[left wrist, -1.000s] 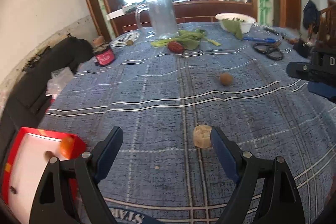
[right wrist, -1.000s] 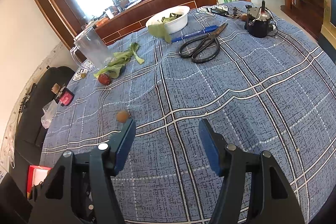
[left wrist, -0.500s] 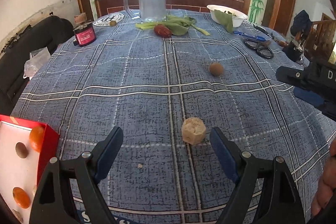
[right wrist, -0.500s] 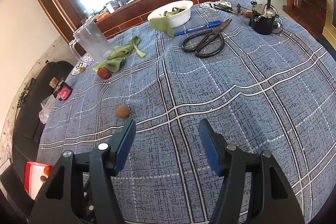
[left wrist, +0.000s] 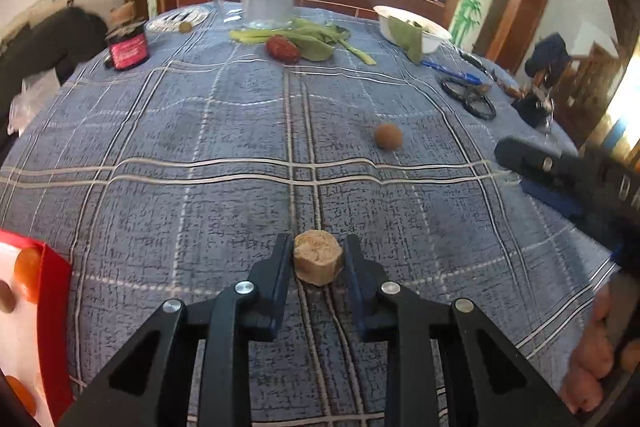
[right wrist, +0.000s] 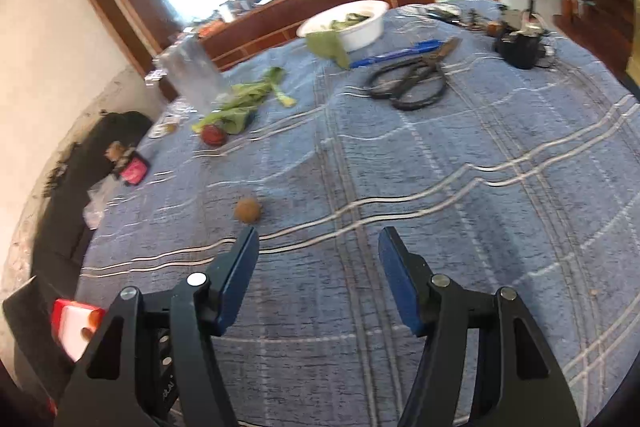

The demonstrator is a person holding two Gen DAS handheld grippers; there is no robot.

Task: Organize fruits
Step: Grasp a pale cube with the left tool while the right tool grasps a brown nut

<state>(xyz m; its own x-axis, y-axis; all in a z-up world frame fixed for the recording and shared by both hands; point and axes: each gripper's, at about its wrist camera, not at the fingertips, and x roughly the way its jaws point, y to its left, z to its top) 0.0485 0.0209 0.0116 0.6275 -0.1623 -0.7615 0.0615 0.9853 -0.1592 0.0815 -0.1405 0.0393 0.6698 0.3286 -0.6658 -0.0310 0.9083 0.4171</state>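
Across the blue checked surface (left wrist: 200, 131) fruit lies scattered: a red one (left wrist: 283, 49) by the greens (left wrist: 316, 41), a brown ball (left wrist: 388, 136) mid-cloth. At the left edge a red tray (left wrist: 52, 307) already holds some orange and brown fruit, so sorting looks partly done with several pieces left. The left claw (left wrist: 318, 263) is closing on a tan chunk (left wrist: 319, 262), its pads right against the sides. The right claw (right wrist: 318, 275) stands spread over bare cloth, holding nothing. Most of the tray is cut off, so its count is unclear.
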